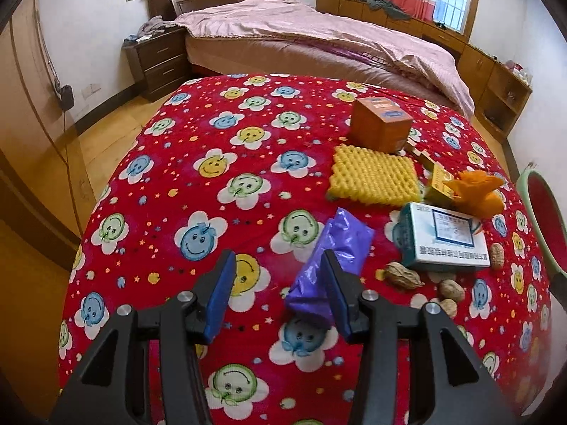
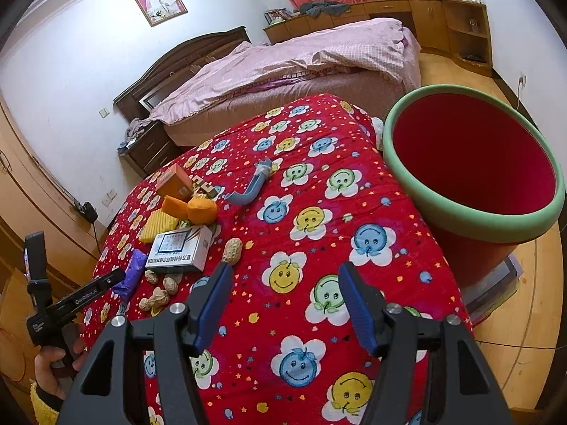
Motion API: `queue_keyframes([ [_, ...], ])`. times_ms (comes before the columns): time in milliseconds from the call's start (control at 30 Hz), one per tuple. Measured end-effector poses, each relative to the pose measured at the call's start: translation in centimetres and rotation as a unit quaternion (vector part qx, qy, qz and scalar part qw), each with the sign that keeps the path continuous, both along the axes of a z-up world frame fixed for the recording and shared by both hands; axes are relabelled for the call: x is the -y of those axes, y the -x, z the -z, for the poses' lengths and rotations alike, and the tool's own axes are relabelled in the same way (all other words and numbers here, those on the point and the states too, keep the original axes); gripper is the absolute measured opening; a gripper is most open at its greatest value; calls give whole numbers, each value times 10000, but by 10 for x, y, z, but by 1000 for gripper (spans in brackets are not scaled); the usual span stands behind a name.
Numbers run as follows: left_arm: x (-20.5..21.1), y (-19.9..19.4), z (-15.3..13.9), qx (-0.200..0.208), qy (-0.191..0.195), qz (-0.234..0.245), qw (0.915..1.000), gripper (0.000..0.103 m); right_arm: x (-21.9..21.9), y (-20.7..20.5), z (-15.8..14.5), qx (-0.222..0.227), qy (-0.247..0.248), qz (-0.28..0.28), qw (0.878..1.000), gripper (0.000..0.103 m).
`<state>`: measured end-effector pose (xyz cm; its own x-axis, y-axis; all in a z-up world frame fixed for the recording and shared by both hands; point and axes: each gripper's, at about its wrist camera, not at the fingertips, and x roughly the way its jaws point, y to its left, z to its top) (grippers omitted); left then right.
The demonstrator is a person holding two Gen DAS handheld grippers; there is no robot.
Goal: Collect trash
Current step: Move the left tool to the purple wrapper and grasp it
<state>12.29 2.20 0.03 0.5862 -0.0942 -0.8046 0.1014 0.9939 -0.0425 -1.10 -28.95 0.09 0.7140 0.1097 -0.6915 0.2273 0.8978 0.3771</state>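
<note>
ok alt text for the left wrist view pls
The left gripper hovers open over a red smiley-flower blanket, a crumpled purple plastic bag lying by its right finger. Beyond lie a yellow foam net, white medicine box, orange carton and peanut shells.

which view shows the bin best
The right wrist view. There the bin shows its whole green rim and red, empty-looking inside, standing beside the red-covered table. The left wrist view catches only a sliver of its rim at the right edge.
</note>
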Motion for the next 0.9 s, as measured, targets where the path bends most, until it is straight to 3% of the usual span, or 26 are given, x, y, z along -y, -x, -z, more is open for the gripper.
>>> queue_keyframes([
  [233, -1, -4, 4, -9, 34, 10, 10000, 53, -2, -2, 2, -58, 4, -6, 10000, 65],
  [600, 12, 6, -2, -109, 521, 440, 9976, 53, -5, -5, 6, -119, -29, -43, 9999, 65],
  [833, 26, 1, 13, -269, 290, 559, 9977, 53, -12, -11, 4, -121, 28, -190, 9997, 65],
  [900, 28, 1, 14, -156, 166, 566, 9981, 53, -15, -14, 4, -136, 38, -256, 9996, 65],
])
